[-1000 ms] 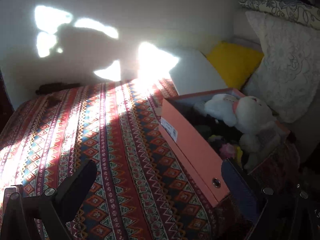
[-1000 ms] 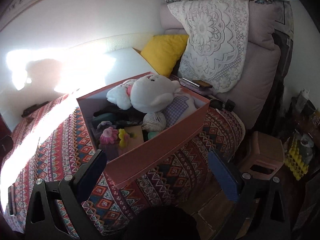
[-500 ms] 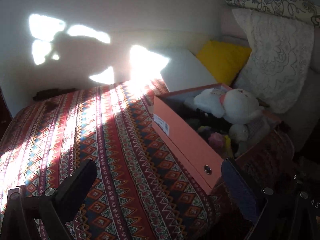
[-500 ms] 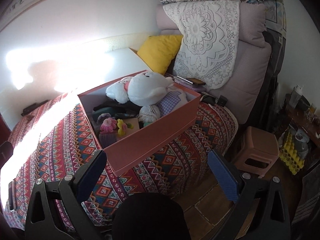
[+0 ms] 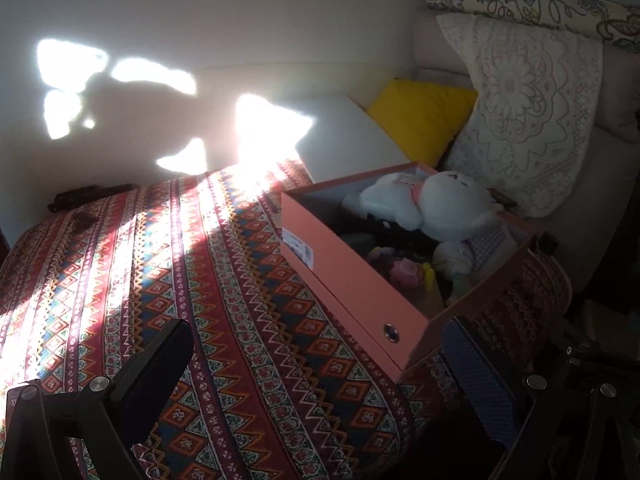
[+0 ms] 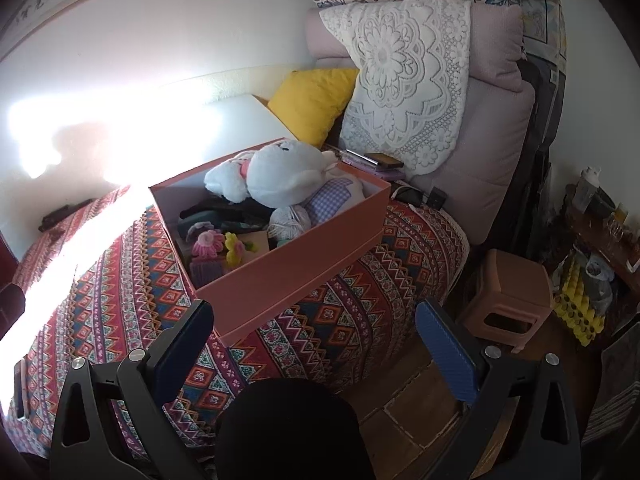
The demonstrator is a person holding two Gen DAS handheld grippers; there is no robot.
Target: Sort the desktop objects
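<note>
Since the earlier frames, both cameras have been drawn back from the pink box [image 6: 288,264], which is now seen smaller and farther off in the right wrist view, with more floor shown below the table edge. Nothing inside the box appears to have been shifted.

The box is set on the patterned cloth [image 5: 168,280], near the cloth's right-hand end. Inside the box, a white plush toy [image 6: 276,176] is laid across the far part, a ball of pale yarn [image 6: 290,220] is tucked just in front of it, and crocheted flowers [image 6: 218,244] are placed at the near left corner. A yellow cushion [image 6: 312,100] is seen behind the box, and a brown stool [image 6: 508,296] stands on the floor to the right of it.

The left gripper [image 5: 316,364] is held with its fingers spread wide and nothing between them, short of the box's near corner. The right gripper [image 6: 316,332] is likewise spread apart and empty, held clear of the box's long side.
</note>
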